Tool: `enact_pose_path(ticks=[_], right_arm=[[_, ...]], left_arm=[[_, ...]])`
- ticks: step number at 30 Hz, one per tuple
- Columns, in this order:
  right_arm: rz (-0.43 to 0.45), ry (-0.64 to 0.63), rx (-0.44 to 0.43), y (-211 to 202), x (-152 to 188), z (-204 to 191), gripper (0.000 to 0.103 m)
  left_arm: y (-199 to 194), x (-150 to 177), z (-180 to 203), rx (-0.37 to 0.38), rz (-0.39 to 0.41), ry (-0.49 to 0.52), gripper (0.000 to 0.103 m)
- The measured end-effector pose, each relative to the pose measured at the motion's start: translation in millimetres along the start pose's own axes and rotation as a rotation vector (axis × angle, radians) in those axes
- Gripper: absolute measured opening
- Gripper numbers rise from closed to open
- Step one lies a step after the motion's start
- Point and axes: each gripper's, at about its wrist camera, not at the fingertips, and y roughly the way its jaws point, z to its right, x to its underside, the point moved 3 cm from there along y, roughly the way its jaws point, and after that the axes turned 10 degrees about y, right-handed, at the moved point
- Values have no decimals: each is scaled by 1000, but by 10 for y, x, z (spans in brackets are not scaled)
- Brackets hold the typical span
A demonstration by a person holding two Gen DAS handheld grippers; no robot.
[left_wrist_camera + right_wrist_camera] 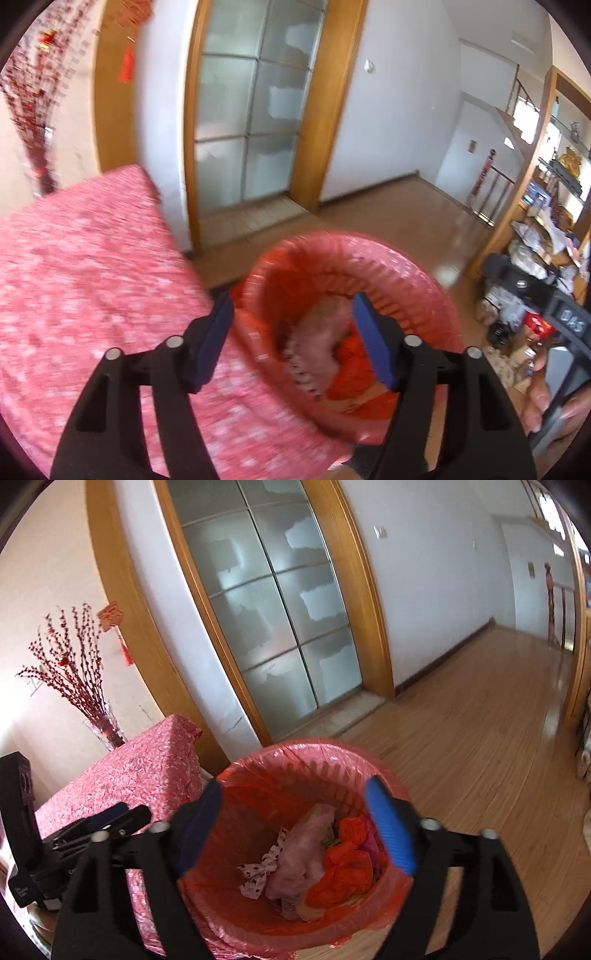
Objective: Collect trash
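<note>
A bin lined with a red bag (295,749) stands on the wood floor beside a table with a pink cloth (140,764). Inside lie a pale pink wad (303,853), an orange crumpled piece (347,867) and a white spotted bow (258,875). My right gripper (295,830) is open and empty right above the bin. My left gripper (295,339) is open and empty, over the table edge and the bin (406,266); it also shows at the left of the right wrist view (107,823).
A glass vase of red branches (103,727) stands at the table's far end. A frosted glass door in a wood frame (280,620) is behind the bin. Cluttered shelves (535,251) stand at the right. Wood floor (480,738) stretches to the right.
</note>
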Motion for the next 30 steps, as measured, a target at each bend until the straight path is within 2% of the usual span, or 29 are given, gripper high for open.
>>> enact_pose_path(ticks=[3,7,10,13,16,22,30], right_arm=[[65,-23,9,-221,47,-186,100],[108,-64,20,-438,145,-423,101],[125,-88,29,-591,267,-609,101],[162,-115,57,-745,403,-725,101],[212,-167,74,-896,610,-810,101],[244,-277,104,-1059,986,-923,101],[252,-252,108,-1245,1141,-841,101]], left_arm=[[-328,64,-153,-125,44,10,85],[-845,206,-315,-310,112,19,98],[-1187,324,-387,-433,155,25,99],[-1465,453,-411,-520,188,28,99],[-1688,645,-380,-564,206,25,99],[-1937,991,-348,-585,211,-37,99],[-2171,1207,-324,-616,240,-82,99]])
